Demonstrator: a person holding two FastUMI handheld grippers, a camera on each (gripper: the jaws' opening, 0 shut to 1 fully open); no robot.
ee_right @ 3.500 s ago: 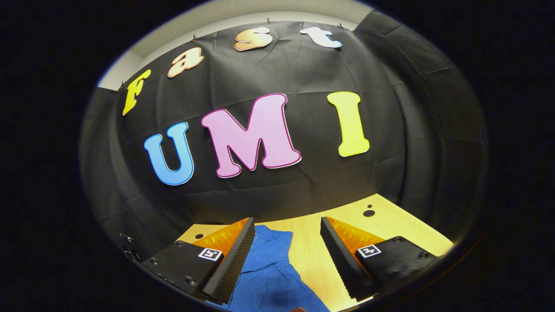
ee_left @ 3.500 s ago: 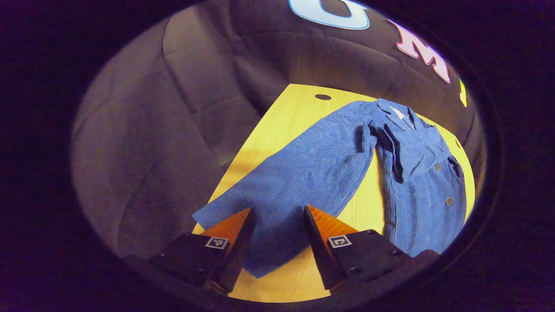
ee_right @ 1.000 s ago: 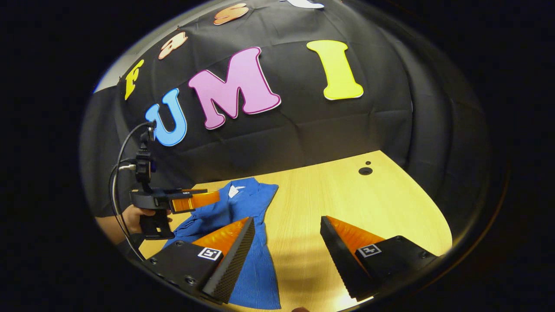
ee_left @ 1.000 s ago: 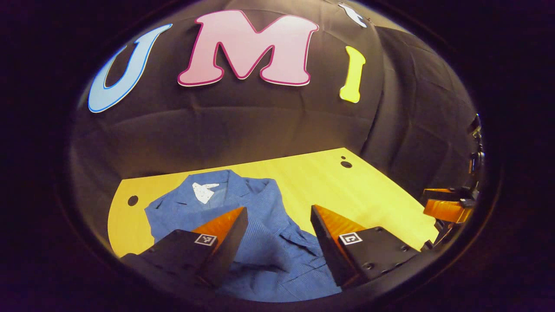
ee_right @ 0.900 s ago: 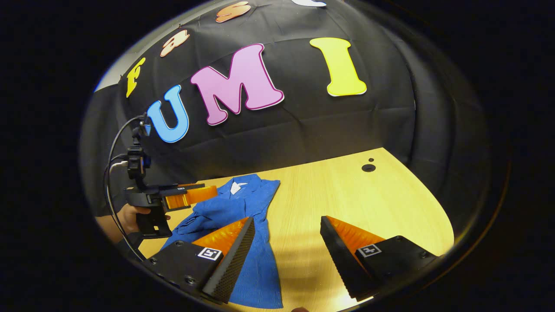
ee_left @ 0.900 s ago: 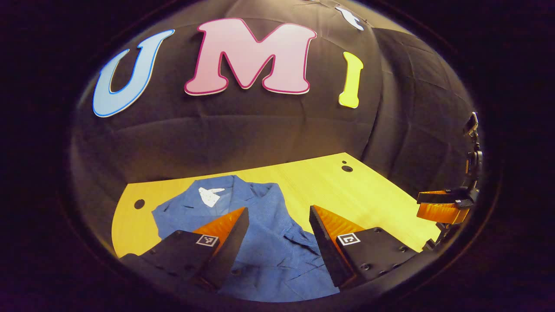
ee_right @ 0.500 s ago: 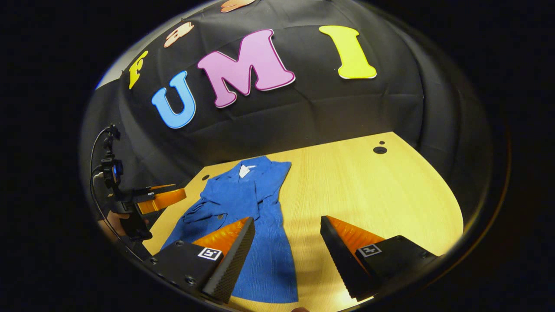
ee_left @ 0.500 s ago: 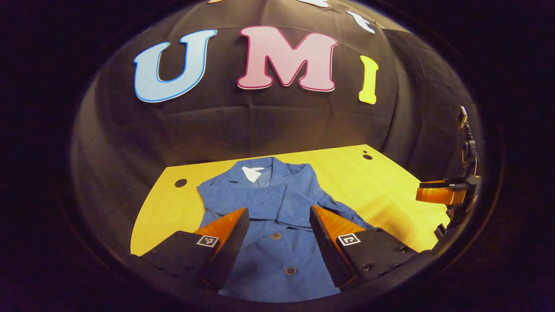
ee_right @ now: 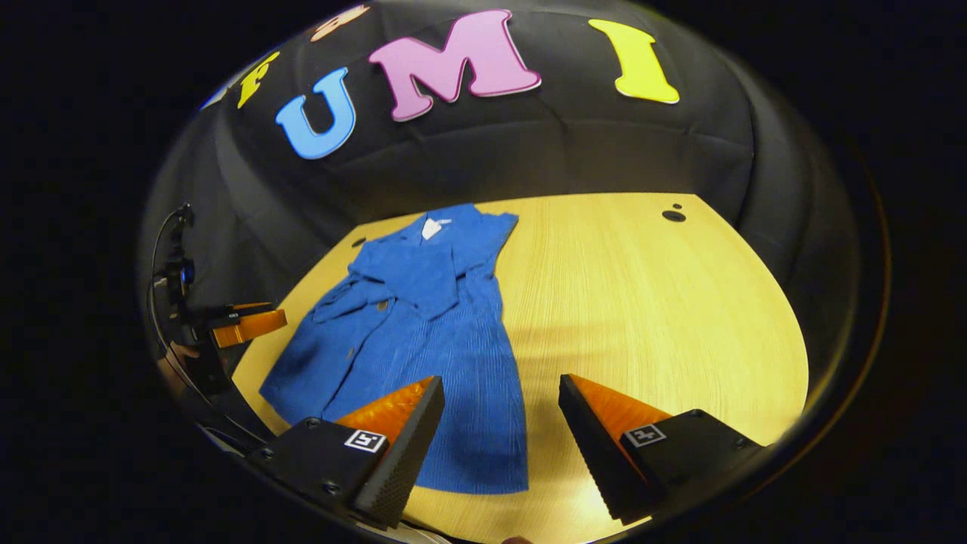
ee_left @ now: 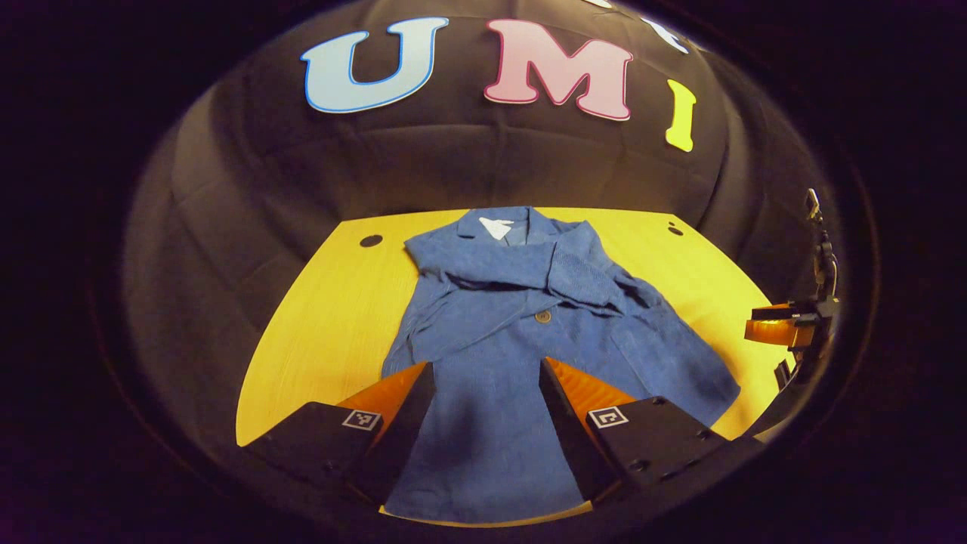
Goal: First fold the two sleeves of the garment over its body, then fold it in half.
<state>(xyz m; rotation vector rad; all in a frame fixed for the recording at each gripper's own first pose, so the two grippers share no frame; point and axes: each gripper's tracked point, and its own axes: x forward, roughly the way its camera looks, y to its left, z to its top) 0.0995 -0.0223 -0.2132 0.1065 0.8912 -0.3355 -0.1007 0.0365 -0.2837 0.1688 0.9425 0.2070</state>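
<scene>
1. Since 3.5 s ago, the left sleeve, then stretched out on the table, has come to lie across the chest, and both views have tipped down over the garment.
2. The blue corduroy buttoned jacket (ee_left: 521,332) lies flat on the yellow wooden table (ee_right: 650,302), collar toward the booth wall.
3. Left gripper (ee_left: 483,400) and right gripper (ee_right: 498,423) hover with jaws spread, grasping nothing.
4. Both sleeves look folded; the half-fold remains.
</scene>
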